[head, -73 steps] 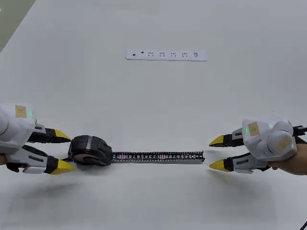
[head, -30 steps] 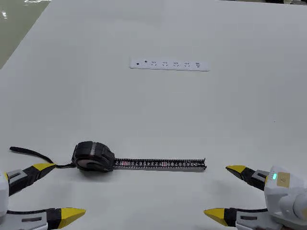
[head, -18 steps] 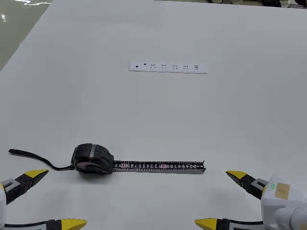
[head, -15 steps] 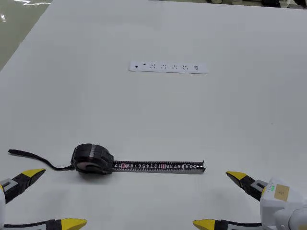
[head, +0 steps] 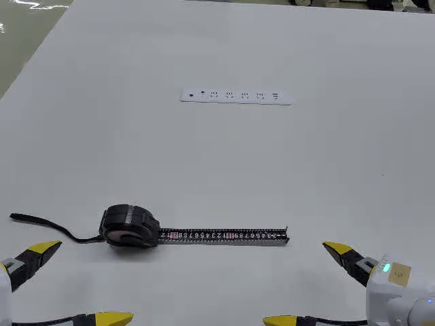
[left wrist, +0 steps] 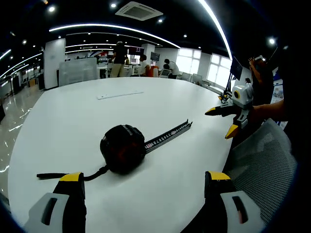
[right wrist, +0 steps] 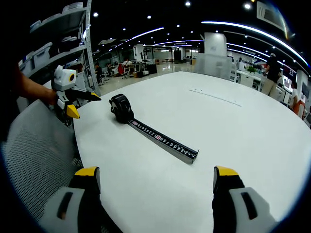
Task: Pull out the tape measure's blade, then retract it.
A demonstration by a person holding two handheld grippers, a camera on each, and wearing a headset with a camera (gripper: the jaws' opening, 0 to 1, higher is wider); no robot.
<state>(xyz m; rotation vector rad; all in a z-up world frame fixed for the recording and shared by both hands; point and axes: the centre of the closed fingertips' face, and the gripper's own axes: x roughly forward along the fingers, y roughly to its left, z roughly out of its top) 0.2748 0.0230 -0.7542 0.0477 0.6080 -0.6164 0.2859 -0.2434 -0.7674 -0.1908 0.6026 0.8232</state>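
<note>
Black round tape measure case (head: 129, 228) sits lower left of centre in head view, on white table (head: 217, 156). Black numbered blade (head: 224, 236) pulled out, flat on table, long axis left-right across frame, hook end pointing right. Thin black strap (head: 37, 223) trails left from case. Left gripper (head: 76, 283) bottom left, jaws wide, empty; case up-right of tips, apart. Right gripper (head: 307, 284) bottom right, jaws wide, empty; hook end near, up-left of upper tip, not touching.
</note>
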